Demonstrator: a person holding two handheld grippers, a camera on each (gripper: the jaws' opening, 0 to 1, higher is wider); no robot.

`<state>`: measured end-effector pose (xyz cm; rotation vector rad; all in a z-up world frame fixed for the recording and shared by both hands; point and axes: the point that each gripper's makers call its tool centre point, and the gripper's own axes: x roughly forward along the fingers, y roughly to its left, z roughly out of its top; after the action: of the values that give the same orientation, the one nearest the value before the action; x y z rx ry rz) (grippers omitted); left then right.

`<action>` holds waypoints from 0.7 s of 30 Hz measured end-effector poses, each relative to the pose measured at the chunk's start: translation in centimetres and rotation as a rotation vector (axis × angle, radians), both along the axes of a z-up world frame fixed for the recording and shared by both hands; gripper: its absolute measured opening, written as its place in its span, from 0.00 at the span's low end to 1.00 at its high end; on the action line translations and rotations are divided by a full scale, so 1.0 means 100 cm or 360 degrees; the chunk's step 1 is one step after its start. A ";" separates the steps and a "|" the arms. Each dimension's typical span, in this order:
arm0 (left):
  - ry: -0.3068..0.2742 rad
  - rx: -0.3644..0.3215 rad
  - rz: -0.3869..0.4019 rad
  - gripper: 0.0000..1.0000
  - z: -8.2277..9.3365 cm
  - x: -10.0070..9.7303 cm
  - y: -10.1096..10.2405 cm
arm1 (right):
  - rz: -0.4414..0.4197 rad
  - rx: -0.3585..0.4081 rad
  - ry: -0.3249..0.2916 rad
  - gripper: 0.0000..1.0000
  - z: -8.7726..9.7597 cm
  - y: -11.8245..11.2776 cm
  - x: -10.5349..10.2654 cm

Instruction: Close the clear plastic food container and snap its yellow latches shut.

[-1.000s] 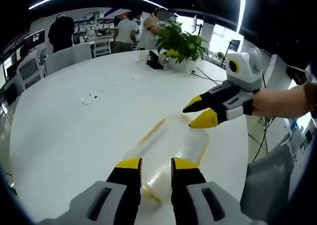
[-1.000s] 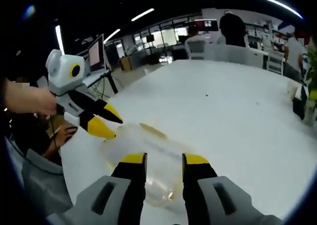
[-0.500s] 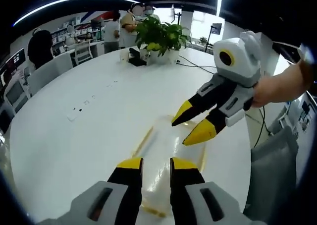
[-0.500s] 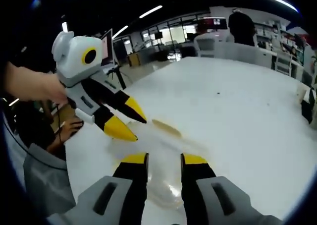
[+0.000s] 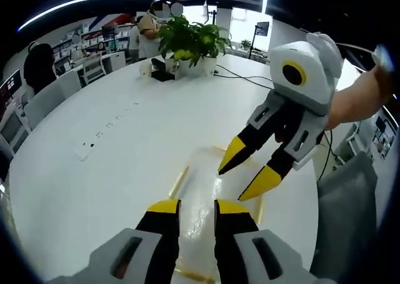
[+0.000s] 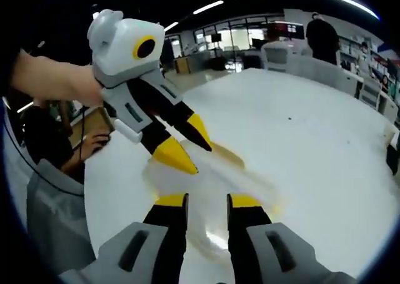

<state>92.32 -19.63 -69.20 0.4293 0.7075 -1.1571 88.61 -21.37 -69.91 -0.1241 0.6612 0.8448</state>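
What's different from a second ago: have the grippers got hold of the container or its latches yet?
Not yet. Both grippers have closed in over the clear plastic food container: the right gripper now points down with open jaws over its far end, and the left gripper does likewise. Neither grips anything. The container stays on the white table, its yellow latches apparently untouched.

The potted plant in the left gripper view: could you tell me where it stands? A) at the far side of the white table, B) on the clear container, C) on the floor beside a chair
A: the potted plant stands on the white table at its far edge, well beyond the clear container.
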 end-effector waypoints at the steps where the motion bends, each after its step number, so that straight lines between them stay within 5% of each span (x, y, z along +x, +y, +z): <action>1: -0.0004 0.0004 -0.0003 0.15 0.000 0.001 -0.001 | 0.0010 -0.0005 -0.0004 0.21 0.000 0.000 -0.001; 9: -0.0023 0.0031 -0.0027 0.17 -0.003 0.009 -0.006 | 0.0171 -0.0091 -0.0089 0.24 -0.002 0.005 -0.015; 21: 0.0017 0.0079 -0.0083 0.20 -0.008 0.016 -0.011 | 0.0479 -0.0396 -0.0370 0.27 -0.008 0.014 -0.031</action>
<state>93.93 -20.74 -69.95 0.4859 0.7390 -1.1935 85.46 -19.99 -70.75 -0.5494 0.5325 1.0152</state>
